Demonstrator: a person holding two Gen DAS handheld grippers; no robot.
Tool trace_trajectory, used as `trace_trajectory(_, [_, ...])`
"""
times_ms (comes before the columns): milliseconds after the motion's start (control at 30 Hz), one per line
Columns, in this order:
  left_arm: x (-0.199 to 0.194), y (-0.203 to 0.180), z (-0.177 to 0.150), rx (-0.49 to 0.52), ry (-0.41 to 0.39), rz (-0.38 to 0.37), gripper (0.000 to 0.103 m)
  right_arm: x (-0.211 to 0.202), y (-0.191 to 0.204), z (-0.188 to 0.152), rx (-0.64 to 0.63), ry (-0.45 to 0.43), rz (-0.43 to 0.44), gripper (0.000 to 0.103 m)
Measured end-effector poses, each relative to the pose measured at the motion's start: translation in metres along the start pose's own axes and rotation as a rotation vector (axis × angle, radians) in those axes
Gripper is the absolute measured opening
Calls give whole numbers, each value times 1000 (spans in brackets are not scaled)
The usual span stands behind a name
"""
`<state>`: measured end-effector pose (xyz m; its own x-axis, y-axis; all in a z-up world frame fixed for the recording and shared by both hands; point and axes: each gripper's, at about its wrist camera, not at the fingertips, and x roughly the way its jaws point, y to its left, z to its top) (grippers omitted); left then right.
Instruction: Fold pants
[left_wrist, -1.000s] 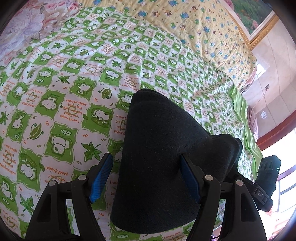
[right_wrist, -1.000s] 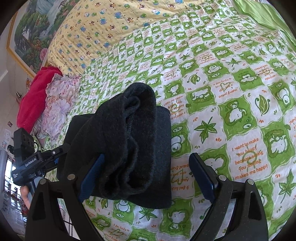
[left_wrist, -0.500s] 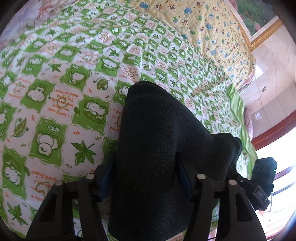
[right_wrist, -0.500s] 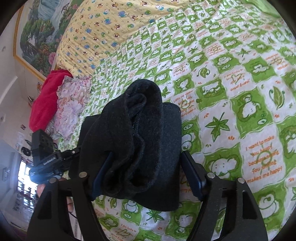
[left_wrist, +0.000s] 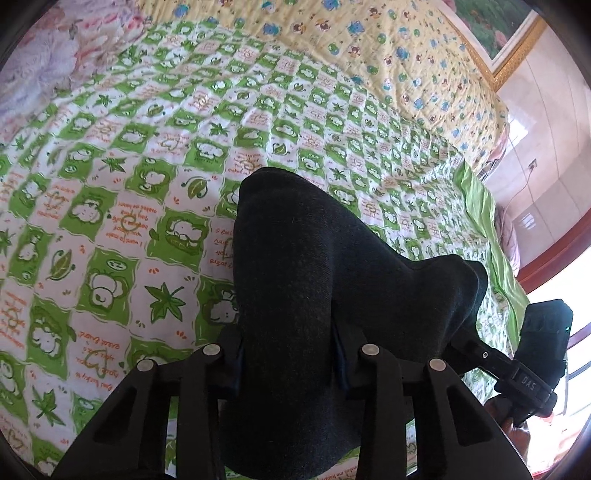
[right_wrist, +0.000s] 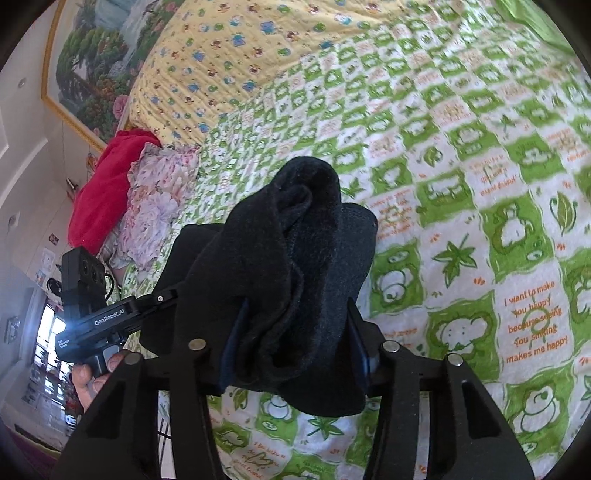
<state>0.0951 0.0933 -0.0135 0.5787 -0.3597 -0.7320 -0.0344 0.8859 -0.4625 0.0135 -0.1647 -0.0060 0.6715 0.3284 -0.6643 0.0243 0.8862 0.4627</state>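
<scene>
Dark pants (left_wrist: 295, 302), folded into a thick bundle, on the green-and-white checked quilt (left_wrist: 110, 221) of a bed, toward its near edge, well short of the yellow quilt (left_wrist: 369, 55) at the far end. Soft, fleecy knit by the look of it: likely light, limp and prone to sagging or unrolling once lifted, not slippery, not fragile. Best taken across the full stack of layers near each end of the bundle, so that no single ply slides loose.

Left claw (left_wrist: 288, 354) just narrowed around one end of the bundle, blue pads buried in the cloth on both sides and pressing it in: clenched on the pants, fabric bulging up between the fingers. Right claw (right_wrist: 291, 350) likewise just drawn in on the other end, where the rolled layers (right_wrist: 295, 229) show their edges, both pads against the cloth and squeezing it: also grasping the pants. Each claw visible in the other's camera, at the opposite side of the bundle, a hand (right_wrist: 92, 376) behind the left one.

Red cloth (right_wrist: 107, 184) and flowered bedding (right_wrist: 155, 199) beyond the pants toward the framed painting (right_wrist: 96, 48), well apart from the bundle. Grip judged firm enough for a lift, with sag between the two claws the main risk.
</scene>
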Motion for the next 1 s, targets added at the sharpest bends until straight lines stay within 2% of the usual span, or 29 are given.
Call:
trace_trajectory(133, [-11,0,-1,2,-17,1,33,-4,7,4,-15,-10,23,48])
trace_trajectory(267, [-31,-4,-1,29,-68,52,32,-6,18,9,-37,-15,58,46])
trace_trajectory(433, [-58,6,4,9,-125,75,32,0,37,16,-79,-16,105,46])
trace_trajectory(700, [-96,26,17,-7,-229,149,32,25,75,42,-164,-17,165,46])
trace_trajectory(1000, [-116,54,37,-48,-287,204,32,60,109,67,-255,-7,210,45])
